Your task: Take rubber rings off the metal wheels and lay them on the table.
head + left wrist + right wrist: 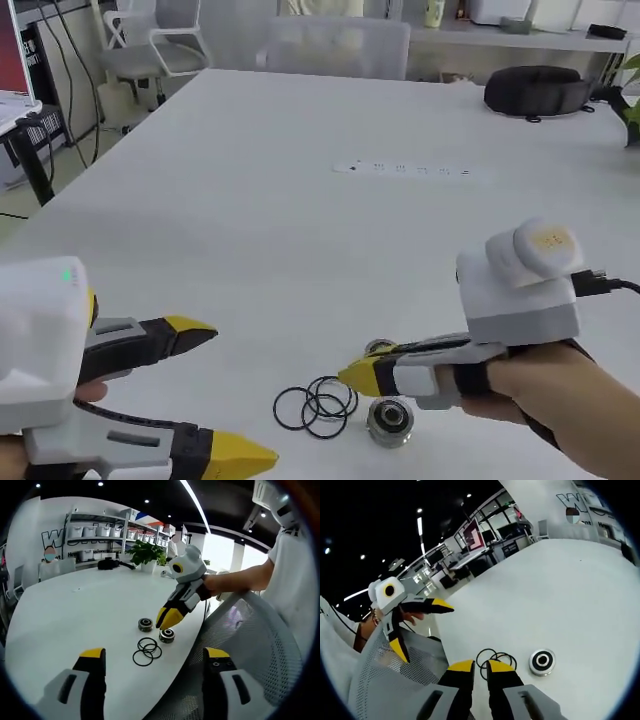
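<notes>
Several rubber rings [495, 657] lie just beyond the closed jaws of the right gripper [480, 667]; left gripper [155, 654] gapes.

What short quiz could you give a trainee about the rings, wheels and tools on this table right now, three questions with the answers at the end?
1. True or false: the left tool has its jaws wide apart.
2. Where do the rubber rings lie? A: loose on the table; B: hung on a chair; C: inside a box.
3. In the left gripper view, how many metal wheels sit by the tip of the right tool?
Key: 1 true; 2 A; 3 two.
</notes>
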Demonstrator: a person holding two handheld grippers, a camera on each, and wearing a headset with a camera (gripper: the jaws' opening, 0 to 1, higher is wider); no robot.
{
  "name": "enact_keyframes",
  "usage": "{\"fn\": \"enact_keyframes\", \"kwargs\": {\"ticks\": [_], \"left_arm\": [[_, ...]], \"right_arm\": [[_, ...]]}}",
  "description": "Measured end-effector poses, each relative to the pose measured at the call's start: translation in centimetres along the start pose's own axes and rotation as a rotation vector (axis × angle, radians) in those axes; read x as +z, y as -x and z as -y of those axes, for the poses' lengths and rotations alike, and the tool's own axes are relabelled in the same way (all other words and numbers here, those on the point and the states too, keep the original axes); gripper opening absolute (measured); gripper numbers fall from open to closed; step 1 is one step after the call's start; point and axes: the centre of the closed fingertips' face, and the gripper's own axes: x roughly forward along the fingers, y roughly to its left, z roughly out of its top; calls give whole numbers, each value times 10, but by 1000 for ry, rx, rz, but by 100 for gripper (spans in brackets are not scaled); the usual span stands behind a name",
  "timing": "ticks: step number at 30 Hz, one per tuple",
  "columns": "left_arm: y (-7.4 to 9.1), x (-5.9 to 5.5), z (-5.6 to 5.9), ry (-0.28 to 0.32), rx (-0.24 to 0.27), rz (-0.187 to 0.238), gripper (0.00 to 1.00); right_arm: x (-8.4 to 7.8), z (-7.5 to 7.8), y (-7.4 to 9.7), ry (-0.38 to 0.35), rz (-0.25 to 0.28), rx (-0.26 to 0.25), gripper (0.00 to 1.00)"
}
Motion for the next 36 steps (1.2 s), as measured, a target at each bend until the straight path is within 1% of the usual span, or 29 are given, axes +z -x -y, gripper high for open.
{"fn": "enact_keyframes", "kwargs": {"ticks": [1, 3, 5, 7, 10, 12, 14, 15, 18, 21, 23, 26, 29, 33, 36], "left_arm": [[0, 0, 1, -2, -4, 0, 78], [0, 1, 1, -10, -6, -2, 78], [0, 1, 1, -19, -6, -3, 78], [1, 2, 1, -21, -7, -1, 78], [2, 3, 1, -22, -10, 2, 78], [1, 3, 2, -26, -13, 0, 79], [1, 3, 2, -31, -16, -4, 79], [1, 2, 3, -35, -18, -7, 79], [1, 2, 3, -38, -22, -10, 79], [1, 2, 3, -38, -21, -11, 79], [2, 3, 3, -38, -20, -8, 79], [4, 3, 2, -36, -18, -4, 80], [7, 3, -1, -34, -6, -2, 80], [12, 1, -5, -33, 5, -3, 80], [16, 0, -10, -24, 23, 4, 80]], "right_arm": [[-1, -6, 2, 28, -13, 13, 10], [0, -15, 6, 68, -30, 28, 16], [3, -22, 11, 100, -24, 36, 21], [4, -27, 16, 117, -19, 45, 26], [2, -32, 27, 159, -21, 55, 32], [1, -33, 33, 153, -15, 57, 36], [4, -37, 40, 138, 15, 72, 39], [5, -38, 45, 141, 28, 67, 40], [5, -36, 54, 147, 46, 56, 44], [12, -33, 65, 148, 99, 46, 51], [12, -31, 71, 154, 110, 39, 56], [10, -26, 81, 171, 124, 9, 61], [6, -24, 89, 165, 132, 8, 63], [3, -21, 101, 163, 184, -7, 71], [0, -16, 110, 156, 229, -37, 79]]}}
